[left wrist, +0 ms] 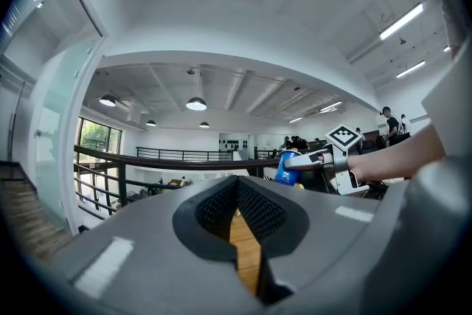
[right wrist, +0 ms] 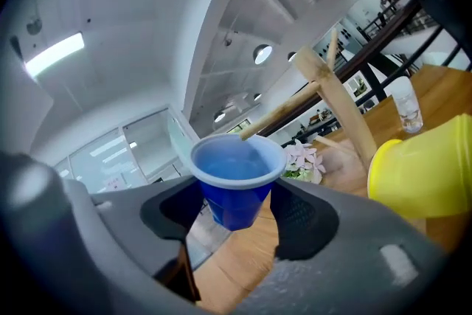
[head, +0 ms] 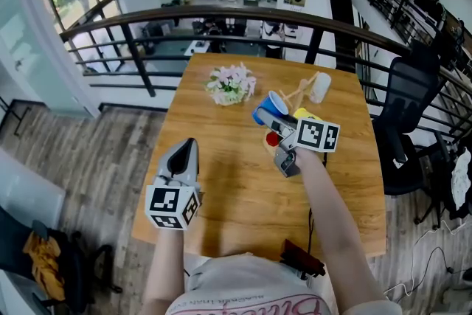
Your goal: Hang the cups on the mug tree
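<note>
A person working at a wooden table [head: 236, 195] is holding a handheld gripper in each hand. The right gripper [right wrist: 234, 216] is pinching a blue cup [right wrist: 237, 173] between its two pads, one pad pressing on each side of the cup's lower wall. The cup is hanging clear of the tabletop with its open mouth turned back toward the gripper's camera. The wooden mug tree [right wrist: 335, 96] is standing just behind it, and one slanted peg is reaching down to the cup's rim, though contact between peg and rim cannot be made out. A yellow cup [right wrist: 424, 177] is lying on its side close to the tree's post on the right, and whether it is hanging from a peg cannot be told. A clear cup [right wrist: 405, 103] is standing upright on the table farther back. A bunch of pale pink flowers [head: 231, 83] is sitting near the table's far edge, to the left of the tree. The left gripper [left wrist: 237, 192] is hovering over the near left part of the table, well apart from the cups, with its pads pressed together at the tips and nothing between them. A dark curved railing [head: 221, 15] is running behind the table.
</note>
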### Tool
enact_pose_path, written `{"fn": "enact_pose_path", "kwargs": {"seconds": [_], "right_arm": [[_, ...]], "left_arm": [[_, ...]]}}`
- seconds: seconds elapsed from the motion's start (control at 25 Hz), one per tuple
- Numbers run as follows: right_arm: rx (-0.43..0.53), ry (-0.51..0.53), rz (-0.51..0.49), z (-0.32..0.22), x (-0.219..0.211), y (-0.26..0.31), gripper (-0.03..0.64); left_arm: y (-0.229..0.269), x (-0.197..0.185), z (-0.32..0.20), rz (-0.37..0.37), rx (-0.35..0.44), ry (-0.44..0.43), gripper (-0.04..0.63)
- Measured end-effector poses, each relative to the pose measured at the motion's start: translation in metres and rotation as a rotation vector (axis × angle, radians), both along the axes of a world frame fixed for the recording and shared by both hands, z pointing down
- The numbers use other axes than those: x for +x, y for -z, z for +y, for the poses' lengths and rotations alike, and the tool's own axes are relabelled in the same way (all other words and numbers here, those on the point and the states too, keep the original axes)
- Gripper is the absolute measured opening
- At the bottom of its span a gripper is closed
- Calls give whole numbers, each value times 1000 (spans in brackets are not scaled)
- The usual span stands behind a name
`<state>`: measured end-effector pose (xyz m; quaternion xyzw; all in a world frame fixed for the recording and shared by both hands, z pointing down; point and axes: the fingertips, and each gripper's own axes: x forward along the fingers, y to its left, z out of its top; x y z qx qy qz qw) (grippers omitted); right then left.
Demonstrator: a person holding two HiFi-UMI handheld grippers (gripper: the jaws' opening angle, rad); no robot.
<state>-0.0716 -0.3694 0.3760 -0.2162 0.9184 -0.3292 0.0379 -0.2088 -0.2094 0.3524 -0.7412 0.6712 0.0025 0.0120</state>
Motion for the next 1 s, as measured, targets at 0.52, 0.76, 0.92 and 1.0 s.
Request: {"fn": "enact_pose_path", "kwargs": {"seconds": [0.52, 0.76, 0.92, 1.0], "right_arm": [[-298, -75, -435, -28, 33, 15, 279], [-459, -159, -605, -35, 48, 12, 279], [-518, -207, -684, -38, 56, 9, 279], [-546, -223, -733, -39, 61, 9, 281]], "left_arm": [[-6, 4, -9, 4, -12, -8, 3], [-6, 6, -12, 4, -14, -18, 3], [-6, 7, -12, 3, -14, -25, 3], [-6, 7, -12, 4, -14, -28, 3]]}}
